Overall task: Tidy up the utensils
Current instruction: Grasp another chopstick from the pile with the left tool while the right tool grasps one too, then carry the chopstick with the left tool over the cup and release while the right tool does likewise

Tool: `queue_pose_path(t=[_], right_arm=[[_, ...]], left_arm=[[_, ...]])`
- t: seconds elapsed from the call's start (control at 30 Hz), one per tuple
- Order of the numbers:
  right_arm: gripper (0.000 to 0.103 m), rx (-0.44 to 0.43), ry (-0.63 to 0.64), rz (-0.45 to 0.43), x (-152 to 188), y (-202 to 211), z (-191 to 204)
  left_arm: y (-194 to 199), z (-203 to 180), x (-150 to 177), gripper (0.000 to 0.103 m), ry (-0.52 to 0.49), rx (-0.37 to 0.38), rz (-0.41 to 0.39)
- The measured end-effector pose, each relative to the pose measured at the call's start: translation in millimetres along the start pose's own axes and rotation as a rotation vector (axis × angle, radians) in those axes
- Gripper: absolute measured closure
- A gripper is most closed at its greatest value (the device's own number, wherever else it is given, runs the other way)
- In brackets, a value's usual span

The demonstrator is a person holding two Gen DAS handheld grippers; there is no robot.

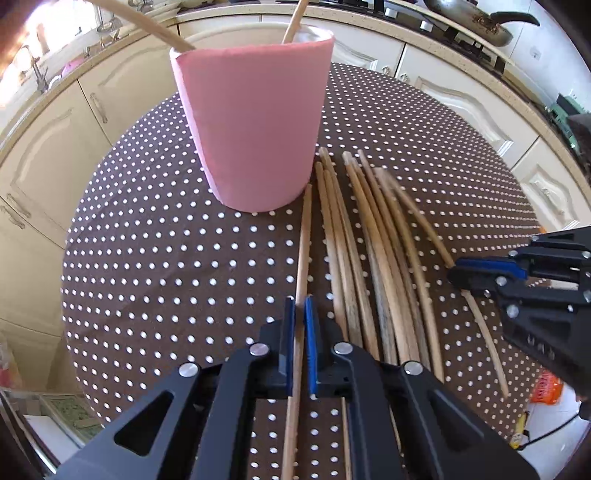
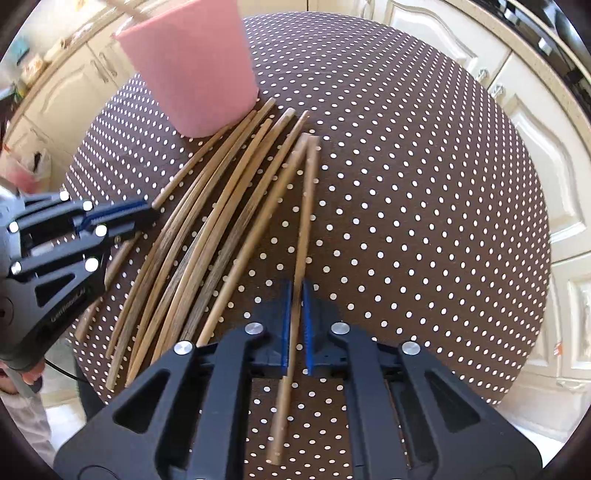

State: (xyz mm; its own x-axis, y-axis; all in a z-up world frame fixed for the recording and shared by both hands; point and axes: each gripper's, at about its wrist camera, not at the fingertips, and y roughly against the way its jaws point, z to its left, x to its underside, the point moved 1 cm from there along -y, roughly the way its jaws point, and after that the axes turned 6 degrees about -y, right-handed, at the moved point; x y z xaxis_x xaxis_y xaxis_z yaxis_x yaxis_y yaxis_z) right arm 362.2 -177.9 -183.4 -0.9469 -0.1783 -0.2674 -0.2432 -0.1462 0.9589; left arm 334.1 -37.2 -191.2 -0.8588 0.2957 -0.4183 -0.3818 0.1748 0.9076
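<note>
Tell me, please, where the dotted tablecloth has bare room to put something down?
The brown polka-dot tablecloth lies bare right of the chopstick held by the right gripper, and left of the left gripper, below the pink cup. Between them, the loose wooden chopsticks crowd the cloth.

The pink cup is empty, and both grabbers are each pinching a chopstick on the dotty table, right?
Not quite. The pink cup already has two chopsticks standing in it, as the left wrist view shows. The rest is right: the left gripper and the right gripper each pinch a chopstick over the dotted tablecloth.
</note>
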Motion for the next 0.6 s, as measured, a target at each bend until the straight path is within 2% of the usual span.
queue_pose_path(t=[0.2,0.6], right_arm=[[0.097,-0.043,-0.051,-0.058,7,5,-14],[0.097,-0.21,-0.104,-0.271,33,74,-41]], left_arm=[[18,2,16,0.097,0.007,0.027,-0.063],[110,-3,39,0.097,-0.014,0.045,-0.327]])
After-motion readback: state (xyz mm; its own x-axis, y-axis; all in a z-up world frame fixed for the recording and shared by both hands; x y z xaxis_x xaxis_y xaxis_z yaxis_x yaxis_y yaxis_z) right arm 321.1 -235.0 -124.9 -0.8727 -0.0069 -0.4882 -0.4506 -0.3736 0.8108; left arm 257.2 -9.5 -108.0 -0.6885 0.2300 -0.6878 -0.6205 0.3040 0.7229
